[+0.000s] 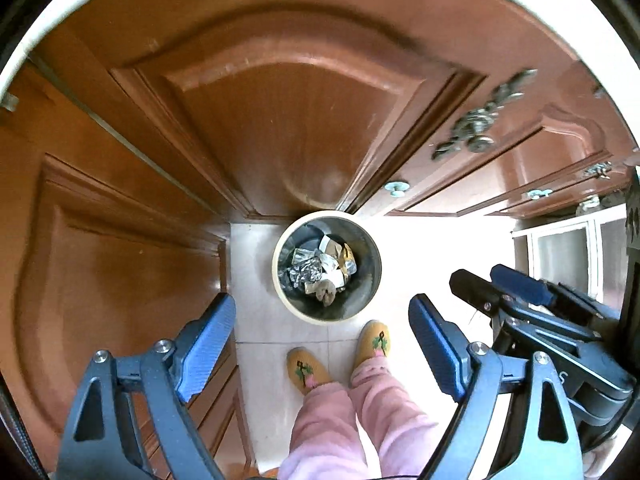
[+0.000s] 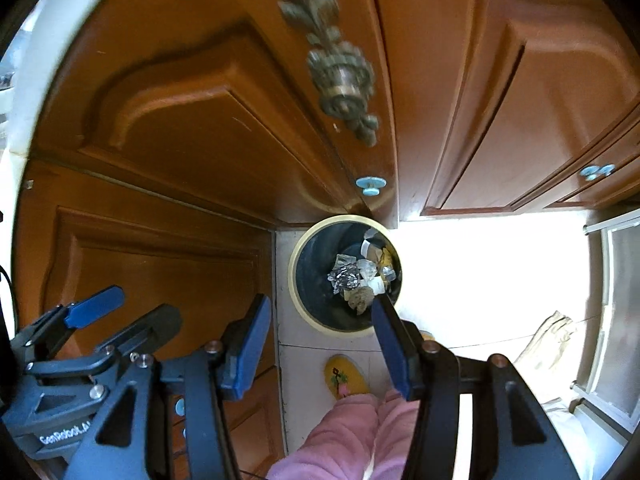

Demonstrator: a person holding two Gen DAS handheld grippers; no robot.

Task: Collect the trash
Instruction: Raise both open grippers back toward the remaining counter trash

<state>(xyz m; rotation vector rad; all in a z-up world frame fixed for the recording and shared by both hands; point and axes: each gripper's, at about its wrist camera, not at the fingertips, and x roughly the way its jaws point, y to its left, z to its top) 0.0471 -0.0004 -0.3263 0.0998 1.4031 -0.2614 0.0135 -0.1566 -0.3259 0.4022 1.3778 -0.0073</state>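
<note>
A round trash bin [image 1: 280, 276] with a cream rim stands on the pale tiled floor far below, against brown wooden cabinet doors. It holds crumpled foil, paper and wrappers [image 1: 320, 270]. The bin shows in the right wrist view too [image 2: 308, 276] with the same trash [image 2: 360, 276]. My left gripper [image 1: 322, 344] is open and empty, high above the bin. My right gripper [image 2: 320, 334] is open and empty, also high above it. The right gripper shows at the right of the left wrist view [image 1: 504, 284]. The left gripper shows at the lower left of the right wrist view [image 2: 120, 308].
Brown cabinet doors [image 1: 288, 120] with an ornate metal handle [image 1: 480, 128] and pale blue knobs [image 2: 370, 186] rise behind the bin. The person's pink trousers [image 1: 352, 420] and yellow slippers [image 1: 306, 370] stand just before the bin. A white-framed glass door [image 1: 568, 252] is at right.
</note>
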